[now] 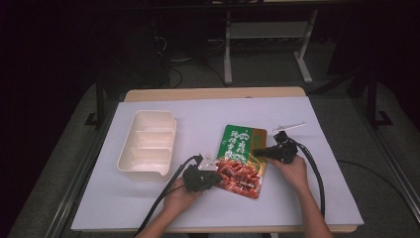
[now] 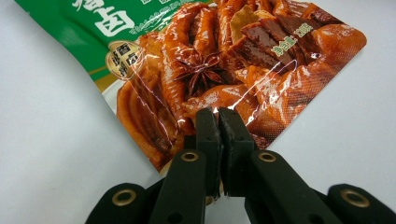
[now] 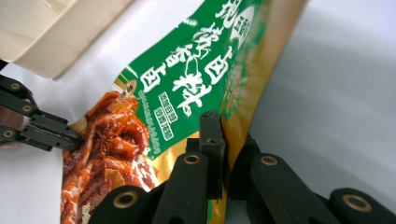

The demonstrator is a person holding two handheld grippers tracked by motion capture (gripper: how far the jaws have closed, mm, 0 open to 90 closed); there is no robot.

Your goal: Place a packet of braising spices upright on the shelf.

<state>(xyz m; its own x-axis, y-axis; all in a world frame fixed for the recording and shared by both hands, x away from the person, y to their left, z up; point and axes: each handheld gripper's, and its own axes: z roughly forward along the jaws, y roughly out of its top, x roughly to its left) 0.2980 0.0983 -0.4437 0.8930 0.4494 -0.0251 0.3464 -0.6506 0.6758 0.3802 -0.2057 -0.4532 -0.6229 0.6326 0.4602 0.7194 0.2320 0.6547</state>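
Snack pouch (image 1: pixel 241 159), green top, red-brown food print below, lies on white table cover (image 1: pixel 307 198) right of centre. Left gripper (image 1: pixel 214 177) at pouch's lower left edge; jaws pressed together on that edge, as left gripper view shows (image 2: pixel 217 122). Right gripper (image 1: pixel 258 152) at pouch's right edge, midway up; jaws clamped on gold-bordered edge (image 3: pixel 219 135). Cream divided tray (image 1: pixel 147 144) sits left of pouch, apart from it. Small white strip (image 1: pixel 288 127) lies near table's far right, beyond right gripper.

Lab: paper-covered table (image 1: pixel 148 208), floor cables (image 1: pixel 173 74)
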